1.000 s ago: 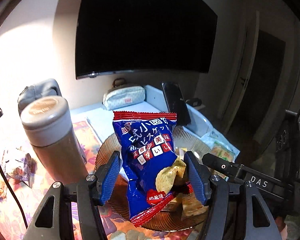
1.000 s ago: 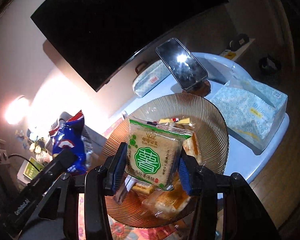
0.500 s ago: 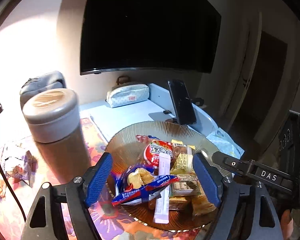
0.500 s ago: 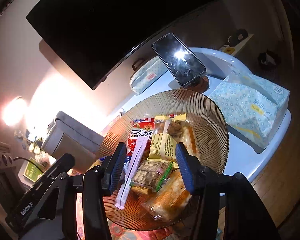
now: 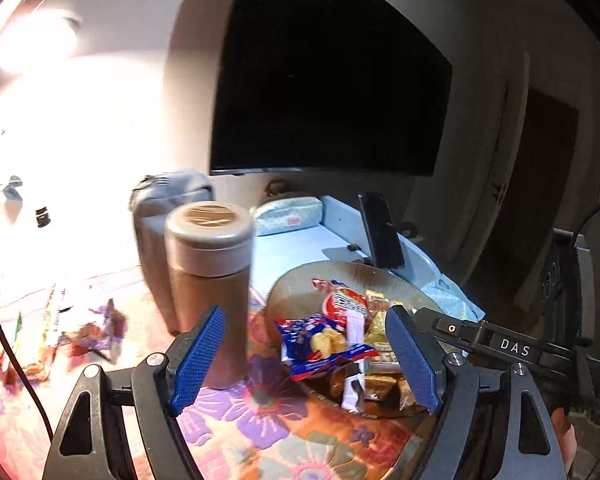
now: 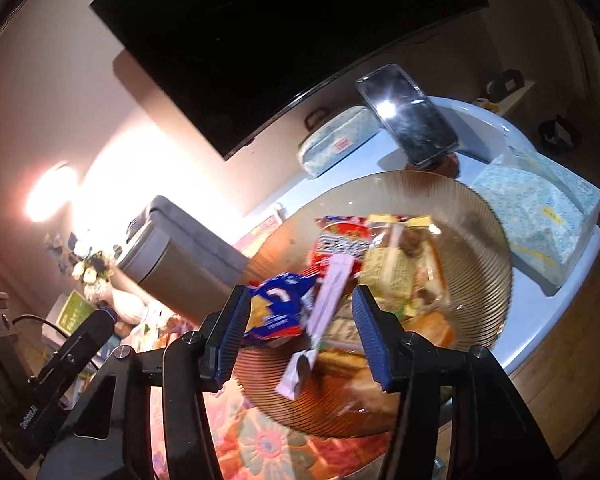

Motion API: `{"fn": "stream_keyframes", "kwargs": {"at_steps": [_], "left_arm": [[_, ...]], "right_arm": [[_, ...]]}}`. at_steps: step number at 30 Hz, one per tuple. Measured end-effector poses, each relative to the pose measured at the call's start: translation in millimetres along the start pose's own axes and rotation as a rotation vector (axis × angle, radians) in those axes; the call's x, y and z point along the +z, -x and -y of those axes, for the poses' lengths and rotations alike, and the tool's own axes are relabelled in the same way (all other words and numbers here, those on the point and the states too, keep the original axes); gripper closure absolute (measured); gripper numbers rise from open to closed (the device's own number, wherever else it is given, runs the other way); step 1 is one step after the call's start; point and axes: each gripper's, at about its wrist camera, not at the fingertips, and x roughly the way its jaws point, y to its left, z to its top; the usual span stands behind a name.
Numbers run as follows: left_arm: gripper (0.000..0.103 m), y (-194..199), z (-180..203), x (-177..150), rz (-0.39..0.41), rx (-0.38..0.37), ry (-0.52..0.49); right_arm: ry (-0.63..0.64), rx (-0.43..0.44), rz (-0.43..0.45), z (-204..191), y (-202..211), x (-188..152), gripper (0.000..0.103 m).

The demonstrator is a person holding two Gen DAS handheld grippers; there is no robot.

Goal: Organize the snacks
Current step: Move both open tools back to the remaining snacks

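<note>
In the left wrist view, loose wrappers (image 5: pixel 48 332) lie at the left edge on the flowered cloth (image 5: pixel 268 412). Right of them a brown flask (image 5: pixel 210 292) stands upright. The left gripper (image 5: pixel 308 364) at bottom centre is released, its blue pads wide apart and gripping nothing. Past it, centre right, the ribbed bowl (image 5: pixel 292 284) holds the snacks; the blue packet (image 5: pixel 320 340) lies on its near left rim.

In the right wrist view, the right gripper (image 6: pixel 300 336) is opening, nothing pressed between its pads. Beyond them the blue packet (image 6: pixel 280 304) and a pink stick (image 6: pixel 328 300) lie in the bowl (image 6: pixel 484 240). A phone (image 6: pixel 408 120) leans at upper right.
</note>
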Motion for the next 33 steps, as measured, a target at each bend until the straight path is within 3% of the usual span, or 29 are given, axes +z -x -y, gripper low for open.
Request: {"fn": "stream_keyframes", "kwargs": {"at_steps": [6, 16, 27, 33], "left_arm": [[0.023, 33.8, -44.7, -5.7, 0.053, 0.079, 0.096], [0.023, 99.5, -158.4, -18.5, 0.118, 0.201, 0.309], [0.023, 160.2, -261.7, -46.0, 0.192, 0.345, 0.460], [0.023, 172.5, -296.7, -57.2, 0.208, 0.388, 0.508]], "right_arm": [[0.063, 0.016, -0.022, -33.6, -4.8, -11.2, 0.049], [0.164, 0.074, -0.116, -95.6, -40.1, -43.4, 0.048], [0.301, 0.095, -0.211, -162.5, -80.7, -79.8, 0.046], [0.355, 0.115, -0.261, -189.2, -99.1, -94.8, 0.045]]}}
